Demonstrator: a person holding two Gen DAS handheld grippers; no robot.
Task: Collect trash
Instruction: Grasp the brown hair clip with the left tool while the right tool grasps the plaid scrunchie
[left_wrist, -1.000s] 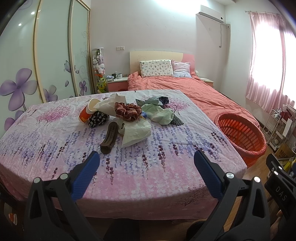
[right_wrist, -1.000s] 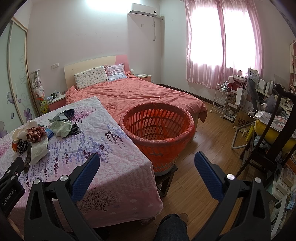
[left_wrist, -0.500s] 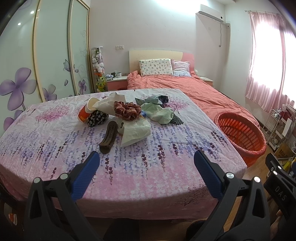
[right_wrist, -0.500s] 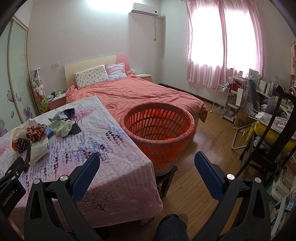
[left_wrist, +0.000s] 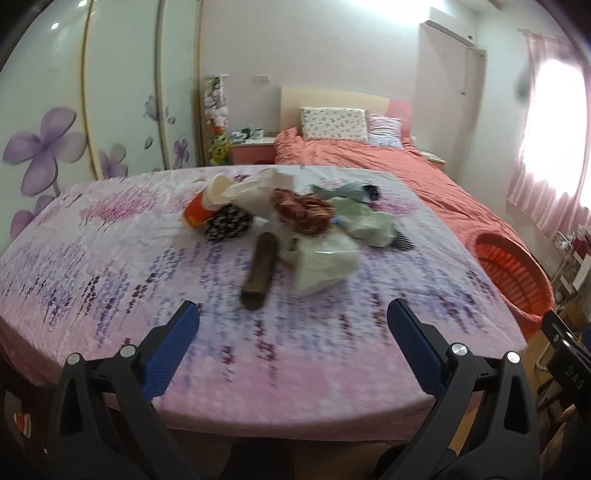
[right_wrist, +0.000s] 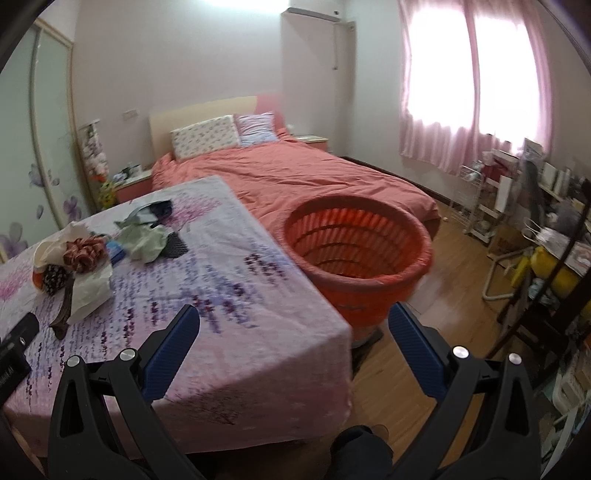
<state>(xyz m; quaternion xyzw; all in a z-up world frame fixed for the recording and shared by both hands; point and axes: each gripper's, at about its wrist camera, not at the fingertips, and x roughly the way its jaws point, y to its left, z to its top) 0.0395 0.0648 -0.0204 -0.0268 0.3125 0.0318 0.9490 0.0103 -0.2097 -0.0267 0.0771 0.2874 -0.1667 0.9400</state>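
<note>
A heap of trash lies mid-table on the floral cloth (left_wrist: 110, 266): an orange paper cup (left_wrist: 201, 210), a black spotted wad (left_wrist: 228, 223), a brown crumpled wrapper (left_wrist: 303, 212), a whitish plastic bag (left_wrist: 325, 262), a pale green bag (left_wrist: 369, 221) and a dark brown banana peel (left_wrist: 258, 273). My left gripper (left_wrist: 293, 347) hangs open near the front edge, short of the peel. The orange slatted basket (right_wrist: 356, 254) stands at the table's right side. My right gripper (right_wrist: 293, 349) is open over the table's front right corner, just before the basket. The heap (right_wrist: 81, 254) shows at left there.
Behind the table stands a bed with a salmon cover (right_wrist: 295, 177) and pillows (left_wrist: 334, 123). A wardrobe with purple flowers (left_wrist: 44, 147) fills the left wall. On the right are wood floor (right_wrist: 454, 277), a wire rack (right_wrist: 476, 199), a cluttered desk and a chair (right_wrist: 539, 295).
Both grippers have moved forward and tilted down toward the table; the heap and basket look larger and blurred. Nothing has been taken hold of.
</note>
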